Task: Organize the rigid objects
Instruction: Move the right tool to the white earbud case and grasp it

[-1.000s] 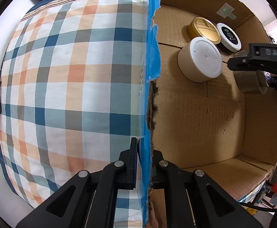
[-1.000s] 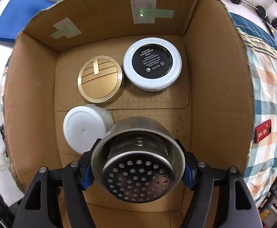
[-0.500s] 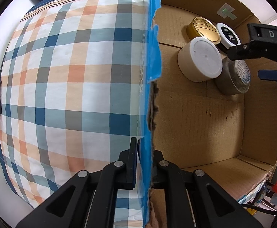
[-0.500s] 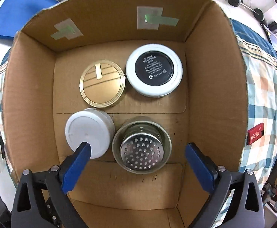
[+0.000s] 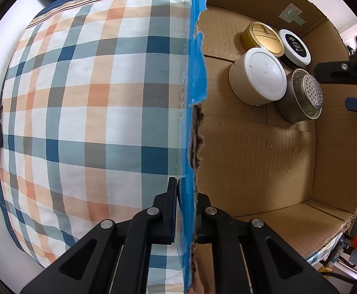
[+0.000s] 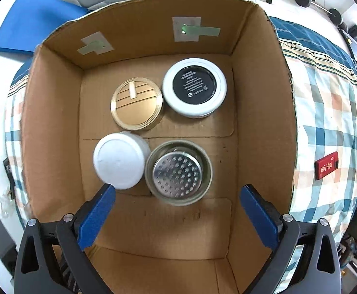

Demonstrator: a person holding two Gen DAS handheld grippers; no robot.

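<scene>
Your left tongs (image 5: 185, 205) stay clenched on the cardboard box (image 5: 252, 161) wall. Only the right view shows your right tongs (image 6: 177, 210) released above the steel strainer cup (image 6: 178, 172), and a red phone (image 6: 326, 165) on the plaid bed (image 6: 330, 112).

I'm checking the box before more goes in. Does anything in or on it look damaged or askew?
Yes: the cardboard box's side wall, pinched by the left gripper, has a ragged, torn top edge with frayed blue tape. The four round containers inside sit flat; the perforated steel cup looks intact.
</scene>
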